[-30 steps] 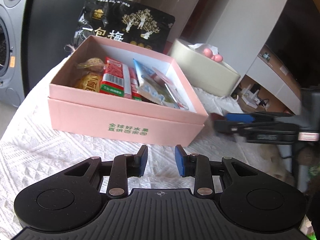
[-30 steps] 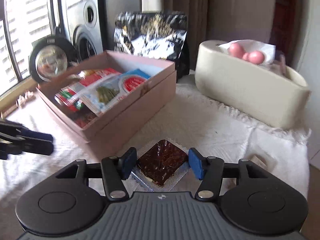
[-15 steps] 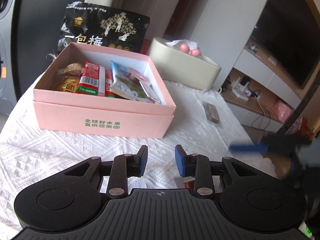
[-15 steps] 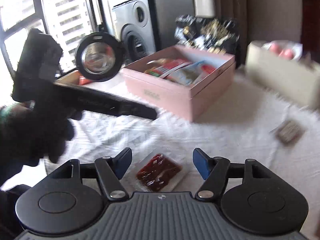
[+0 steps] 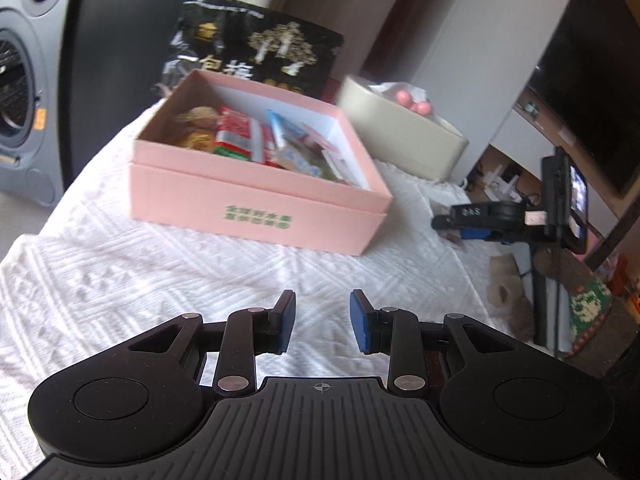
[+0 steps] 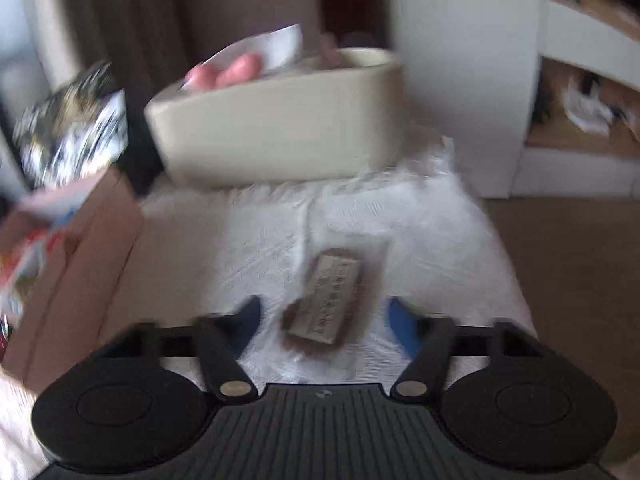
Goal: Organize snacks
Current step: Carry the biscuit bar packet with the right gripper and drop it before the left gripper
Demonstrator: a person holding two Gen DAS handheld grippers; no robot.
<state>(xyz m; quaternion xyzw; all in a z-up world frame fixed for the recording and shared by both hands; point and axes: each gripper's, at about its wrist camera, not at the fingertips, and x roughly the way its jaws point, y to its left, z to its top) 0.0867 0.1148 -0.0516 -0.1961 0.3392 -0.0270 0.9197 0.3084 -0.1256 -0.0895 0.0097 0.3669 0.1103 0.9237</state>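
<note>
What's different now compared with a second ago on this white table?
The right gripper has swung away from the dark red square snack it straddled to a brown bar-shaped snack in clear wrap near the beige oval tub. Its fingers have just been closing; the bar lies between them, not yet pinched. The left gripper stays slightly open and empty, facing the pink cardboard box, whose snacks look unchanged.

One pink snack box (image 5: 256, 208), one black plum bag (image 5: 256, 56), one cream tub (image 6: 280, 128), one wrapped brown snack bar (image 6: 328, 304), two grippers.

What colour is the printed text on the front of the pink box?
Green, printed in two short lines on the pink box; it shows best in the left wrist view.
</note>
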